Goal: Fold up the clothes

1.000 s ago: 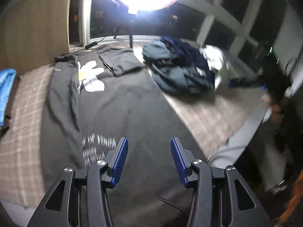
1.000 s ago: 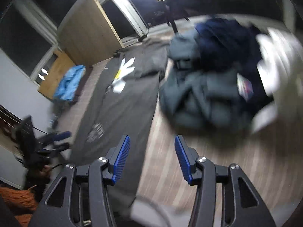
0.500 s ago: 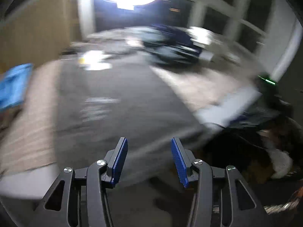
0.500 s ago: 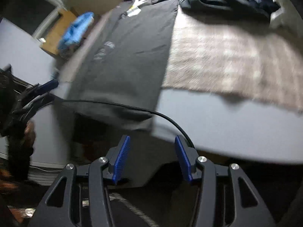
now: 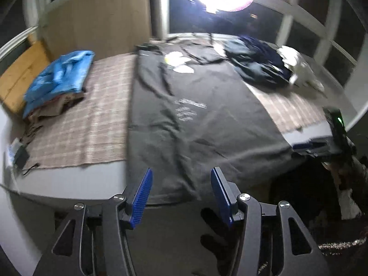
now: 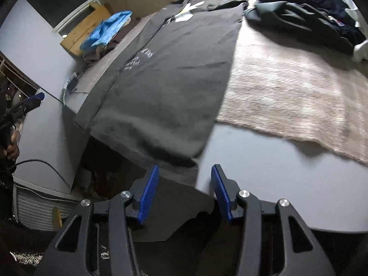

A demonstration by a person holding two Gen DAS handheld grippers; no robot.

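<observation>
Black t-shirt hem lies just beyond the right gripper.

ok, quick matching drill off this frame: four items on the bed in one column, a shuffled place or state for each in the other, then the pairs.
Items
1. black T-shirt
2. blue garment
3. dark clothes pile
4. plaid blanket

Places or states
A. heaped at the far right of the bed
B. spread flat, hem hanging over the near edge
C. lying on a stack by the wooden headboard
D. laid under the T-shirt, covering the mattress

Pairs: 1-B, 2-C, 3-A, 4-D
</observation>
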